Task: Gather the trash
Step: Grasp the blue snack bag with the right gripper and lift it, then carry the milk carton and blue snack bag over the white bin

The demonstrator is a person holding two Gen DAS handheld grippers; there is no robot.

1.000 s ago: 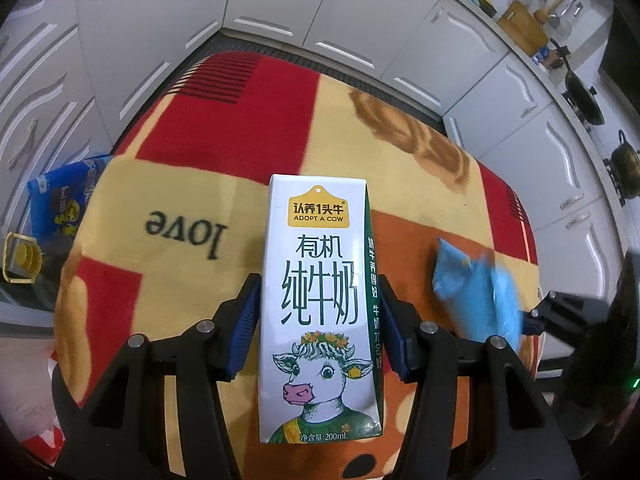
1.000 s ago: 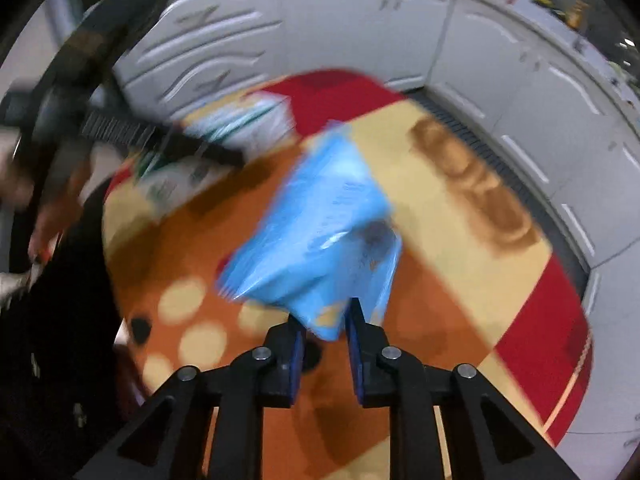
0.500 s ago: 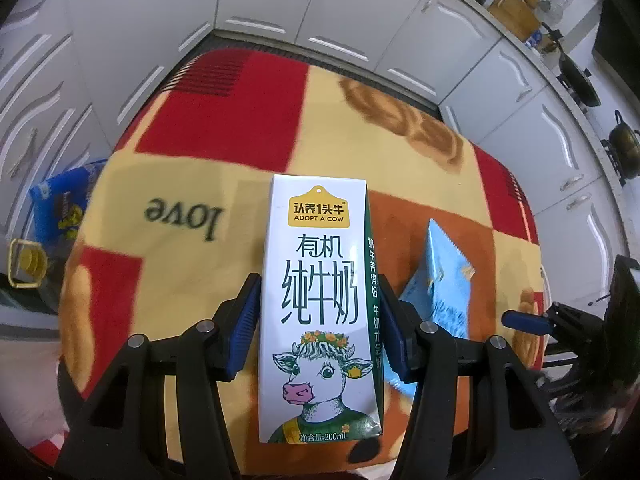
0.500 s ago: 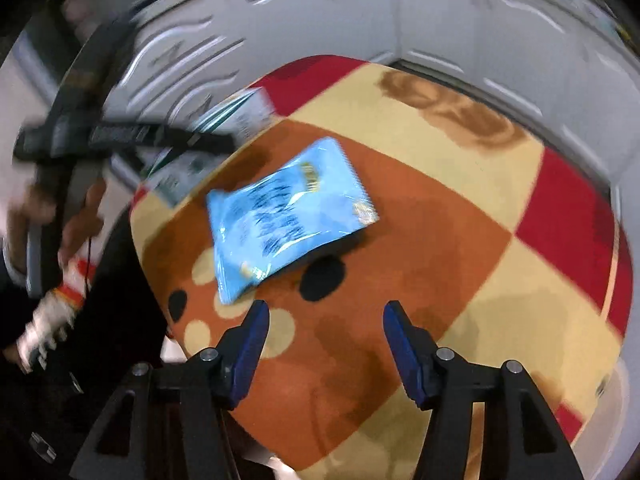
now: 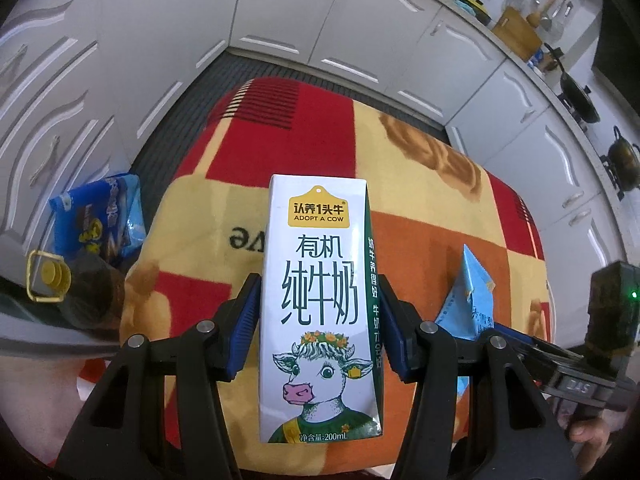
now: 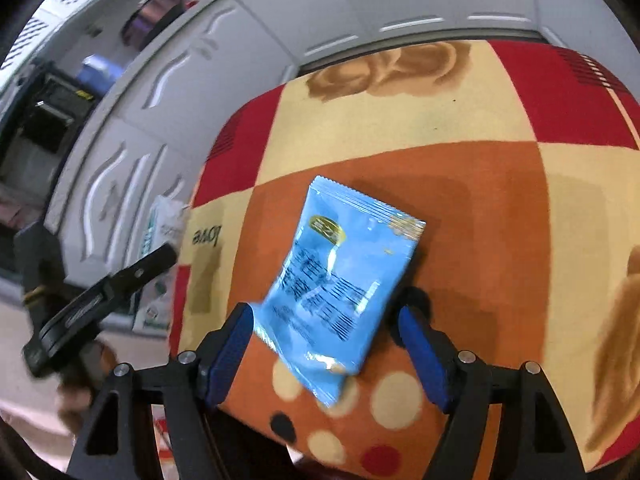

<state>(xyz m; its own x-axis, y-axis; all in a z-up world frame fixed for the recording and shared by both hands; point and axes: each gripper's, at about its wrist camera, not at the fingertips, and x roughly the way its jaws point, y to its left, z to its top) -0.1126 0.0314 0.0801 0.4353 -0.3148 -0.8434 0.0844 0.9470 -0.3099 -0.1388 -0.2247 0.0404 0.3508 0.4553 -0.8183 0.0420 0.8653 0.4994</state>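
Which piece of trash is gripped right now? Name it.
The milk carton, clamped upright between the left gripper's pads. The blue packet lies loose on the blanket between the right gripper's just-opened jaws.

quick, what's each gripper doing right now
Left gripper: closed on the milk carton.
Right gripper: open, jaws have just been opening; the blue packet lies between them on the blanket, released.

Even indoor light, moderately bright; heavy fisheye bending of the cabinets (image 5: 360,32) with black corner vignette; left wrist view sharp, milk carton (image 5: 320,300) crisp; right wrist view softer, left edge motion-smeared; glare streaks on blue snack packet (image 6: 340,280).
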